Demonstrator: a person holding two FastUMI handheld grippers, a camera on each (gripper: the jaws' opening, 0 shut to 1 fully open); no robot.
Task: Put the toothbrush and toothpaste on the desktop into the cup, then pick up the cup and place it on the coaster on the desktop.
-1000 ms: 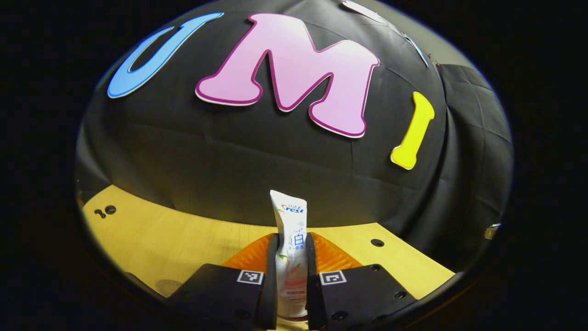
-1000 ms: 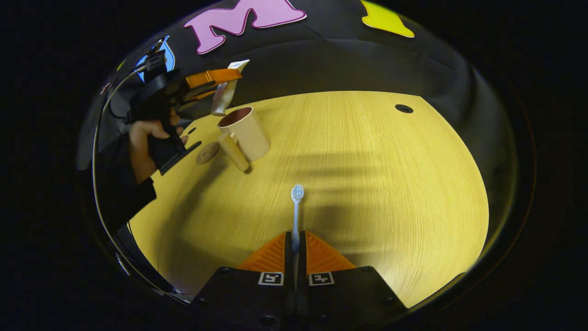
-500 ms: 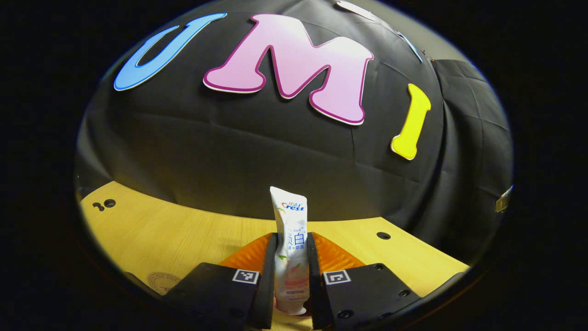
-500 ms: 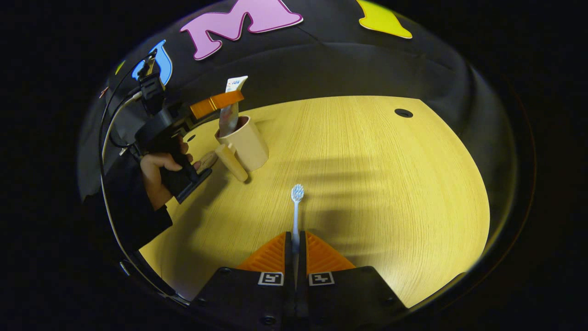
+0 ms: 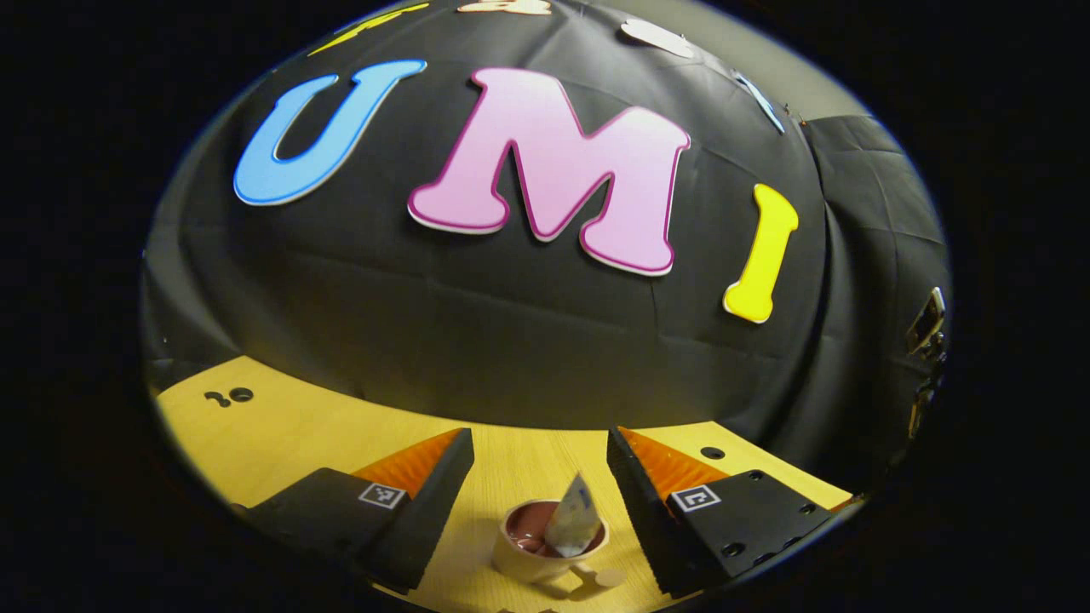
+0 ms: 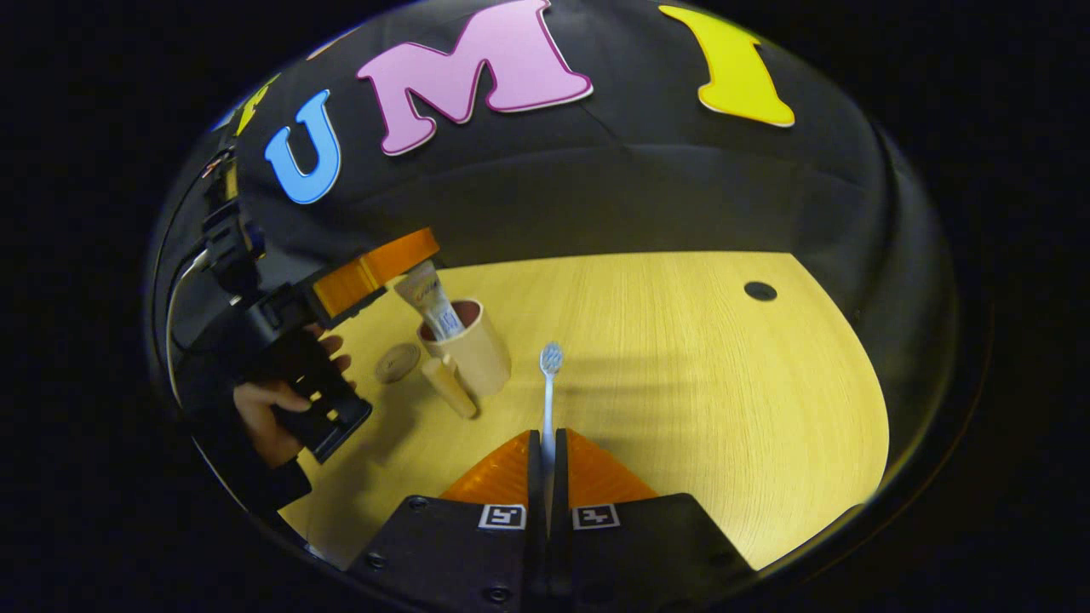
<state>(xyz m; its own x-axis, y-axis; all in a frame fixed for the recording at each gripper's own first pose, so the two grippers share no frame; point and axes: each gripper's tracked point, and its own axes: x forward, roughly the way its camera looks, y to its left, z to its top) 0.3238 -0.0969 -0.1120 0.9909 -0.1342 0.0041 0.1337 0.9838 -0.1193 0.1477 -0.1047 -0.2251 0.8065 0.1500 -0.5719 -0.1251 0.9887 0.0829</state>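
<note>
In the left gripper view my left gripper (image 5: 538, 443) stands open above a beige cup (image 5: 519, 562) with a reddish inside. A white toothpaste tube (image 5: 572, 526) leans inside that cup, free of the fingers. In the right gripper view my right gripper (image 6: 545, 443) is shut on the handle of a white toothbrush (image 6: 549, 383), whose bristle head points toward the wall. The cup (image 6: 477, 353) with the toothpaste tube (image 6: 430, 302) stands left of the brush head. The left gripper (image 6: 375, 268) hovers just above and left of it, held by a hand (image 6: 264, 409). A round wooden coaster (image 6: 397, 362) lies left of the cup.
The cup has a thick beige handle (image 6: 451, 387) sticking out toward me. The wooden desktop (image 6: 724, 400) has a dark round hole (image 6: 760, 291) at the far right. The black cloth wall rises behind the desk.
The left gripper lowered the toothpaste into the cup, opened and let it go, then rose. The right gripper carried the toothbrush closer to the cup.
</note>
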